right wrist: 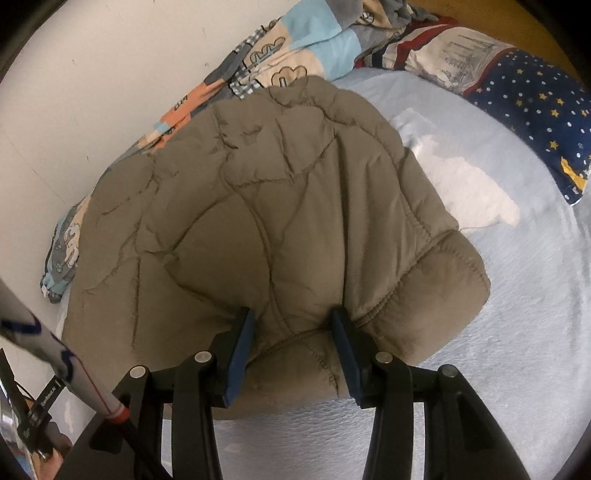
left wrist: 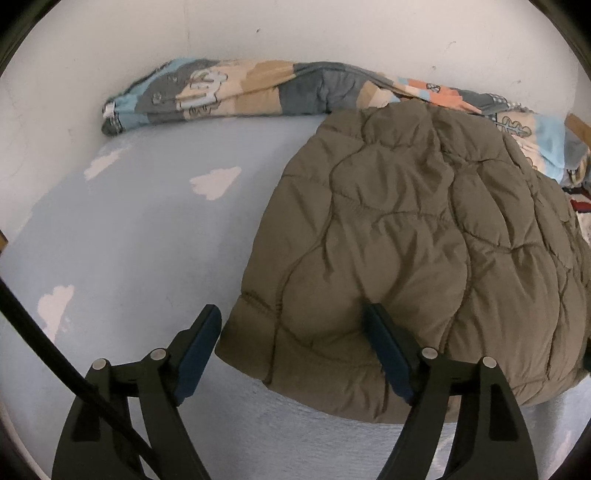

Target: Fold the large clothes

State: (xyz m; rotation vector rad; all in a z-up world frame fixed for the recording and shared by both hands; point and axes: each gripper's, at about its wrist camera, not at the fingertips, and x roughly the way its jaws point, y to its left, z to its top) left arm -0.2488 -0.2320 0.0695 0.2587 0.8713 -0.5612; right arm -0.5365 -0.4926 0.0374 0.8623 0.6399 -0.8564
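Left wrist view: left gripper [left wrist: 291, 325] with jaws spread wide, blue-padded fingers [left wrist: 388, 354] straddling the near left corner of an olive quilted puffer jacket [left wrist: 424, 240]. Right-side finger pressed against the jacket's padded surface, left-side finger just off its edge over bare sheet; nothing pinched between them. Tilted down toward the bed from the near side, black cable [left wrist: 55, 365] trailing along the left of the frame.

Right wrist view: right gripper [right wrist: 291, 332] likewise parted, fingers [right wrist: 347, 354] bracketing a bulge of the jacket [right wrist: 258, 206] near its stitched hem, both pads touching fabric but a clear gap left between them. Pitched down at the jacket's near edge, a white-and-red cylindrical rod [right wrist: 66, 369] crossing the lower left corner.

Jacket lying folded in a puffy bundle on a pale blue bedsheet with white cloud shapes [left wrist: 147, 221], far edge resting against a rolled patchwork cartoon quilt [left wrist: 240, 92] stretched along the white wall [left wrist: 332, 33]. Off to the right, well apart from the jacket, a navy star-print pillow [right wrist: 535, 122], and beside it a red-striped printed cloth [right wrist: 443, 48].
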